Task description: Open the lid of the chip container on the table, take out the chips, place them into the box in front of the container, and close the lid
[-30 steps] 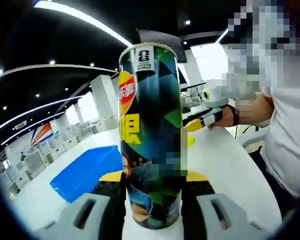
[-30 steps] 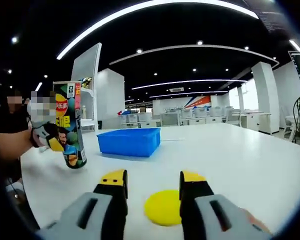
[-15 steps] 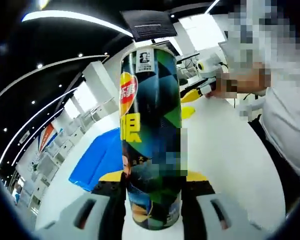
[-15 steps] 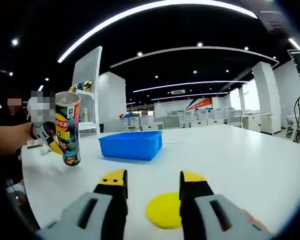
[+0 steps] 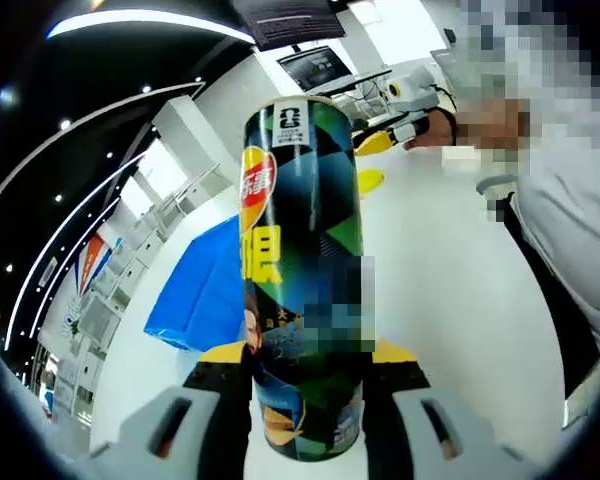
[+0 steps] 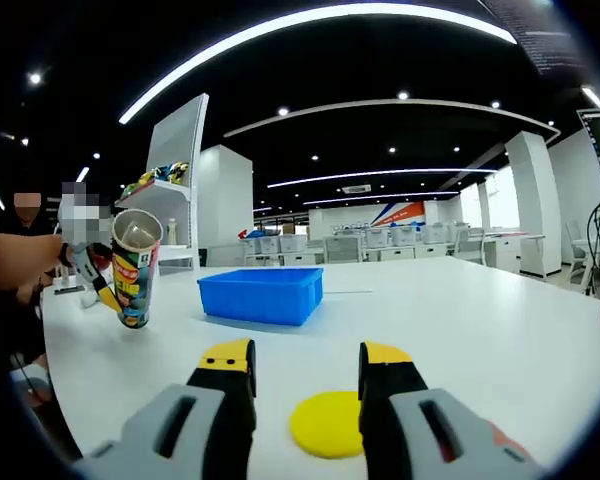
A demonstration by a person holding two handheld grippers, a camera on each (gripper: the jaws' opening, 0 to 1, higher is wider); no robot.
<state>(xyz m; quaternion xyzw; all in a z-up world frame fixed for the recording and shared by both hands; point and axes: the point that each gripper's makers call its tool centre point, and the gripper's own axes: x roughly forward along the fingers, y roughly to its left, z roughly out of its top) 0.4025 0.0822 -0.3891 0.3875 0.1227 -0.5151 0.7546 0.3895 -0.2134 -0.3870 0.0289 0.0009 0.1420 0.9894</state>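
Tipping the chip can (image 6: 132, 268) toward the blue box (image 6: 261, 294), I have the left tongs (image 5: 302, 372) pinching it low on its body, lifted off the white counter (image 6: 460, 330) with its open mouth leaning boxward. The yellow lid (image 6: 326, 424) lies flat on the counter between the spread jaws of the right tongs (image 6: 306, 372), which hold nothing. The can sits just left of the box, not yet over it. To pour well, I judge I should carry the mouth over the box's middle before steepening the tilt, then roll slowly so the chips slide out rather than spill past the rim. Whether chips are inside, I cannot tell.
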